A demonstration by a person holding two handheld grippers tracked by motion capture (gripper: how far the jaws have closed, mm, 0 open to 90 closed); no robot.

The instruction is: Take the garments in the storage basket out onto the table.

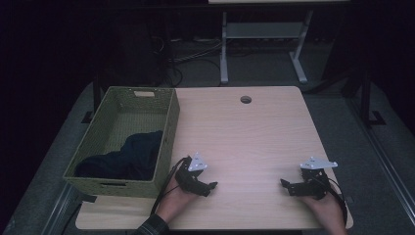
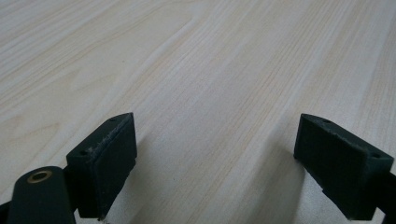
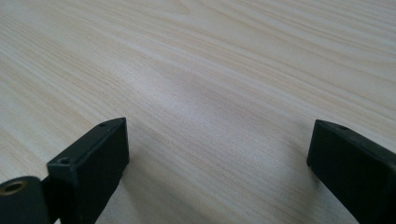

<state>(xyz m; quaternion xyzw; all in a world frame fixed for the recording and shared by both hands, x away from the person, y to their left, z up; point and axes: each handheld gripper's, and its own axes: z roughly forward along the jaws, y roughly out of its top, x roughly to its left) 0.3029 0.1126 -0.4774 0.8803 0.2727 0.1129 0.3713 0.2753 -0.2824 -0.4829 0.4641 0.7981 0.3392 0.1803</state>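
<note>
A green woven basket stands at the left of the light wooden table, with a dark blue cloth lying inside it. My left gripper rests on the table near the front edge, just right of the basket's front corner, and points right. My right gripper rests near the front right corner and points left. In the left gripper view the left gripper has its jaws wide apart over bare wood. In the right gripper view the right gripper is open the same way, with nothing between its jaws.
A round cable hole sits near the table's far edge. Beyond the table, white desk legs and loose cables lie on the dark floor. A dark post stands at the right.
</note>
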